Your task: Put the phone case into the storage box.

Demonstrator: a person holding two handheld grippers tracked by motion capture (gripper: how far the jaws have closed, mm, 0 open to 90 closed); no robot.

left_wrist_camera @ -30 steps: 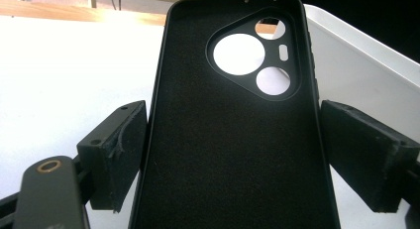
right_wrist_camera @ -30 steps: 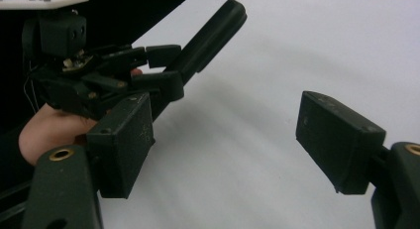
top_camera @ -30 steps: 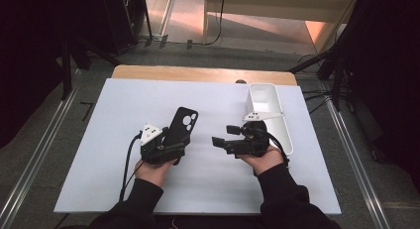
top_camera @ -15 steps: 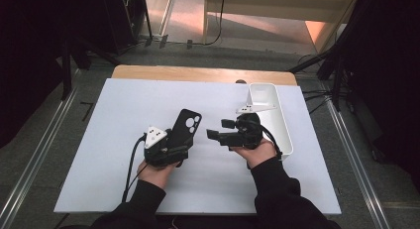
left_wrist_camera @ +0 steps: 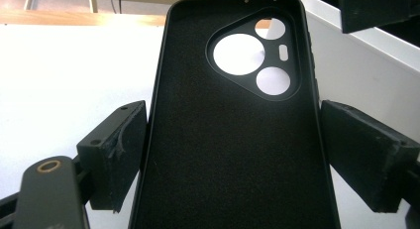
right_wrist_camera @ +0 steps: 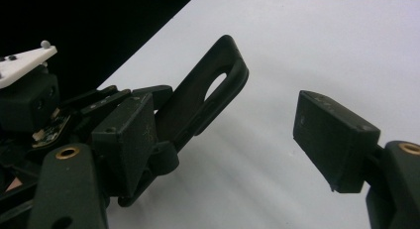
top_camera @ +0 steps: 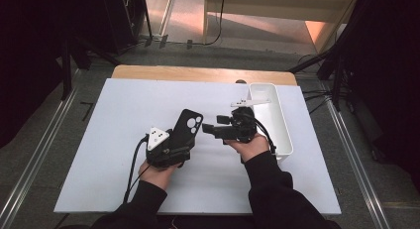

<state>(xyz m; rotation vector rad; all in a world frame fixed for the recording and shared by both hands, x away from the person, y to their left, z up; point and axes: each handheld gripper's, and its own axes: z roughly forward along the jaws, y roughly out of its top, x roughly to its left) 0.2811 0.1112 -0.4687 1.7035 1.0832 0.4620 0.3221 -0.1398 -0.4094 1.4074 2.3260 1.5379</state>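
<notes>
the left gripper [top_camera: 177,140] clamps the black phone case [top_camera: 187,127] across its width, long axis running straight ahead of it. the right gripper [top_camera: 210,128], jaws apart and empty, points sideways at the case's camera end, just beside it.

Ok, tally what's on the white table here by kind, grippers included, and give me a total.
Black phone case: 1
White bin: 1
Handheld grippers: 2, the left gripper and the right gripper
Total: 4
</notes>
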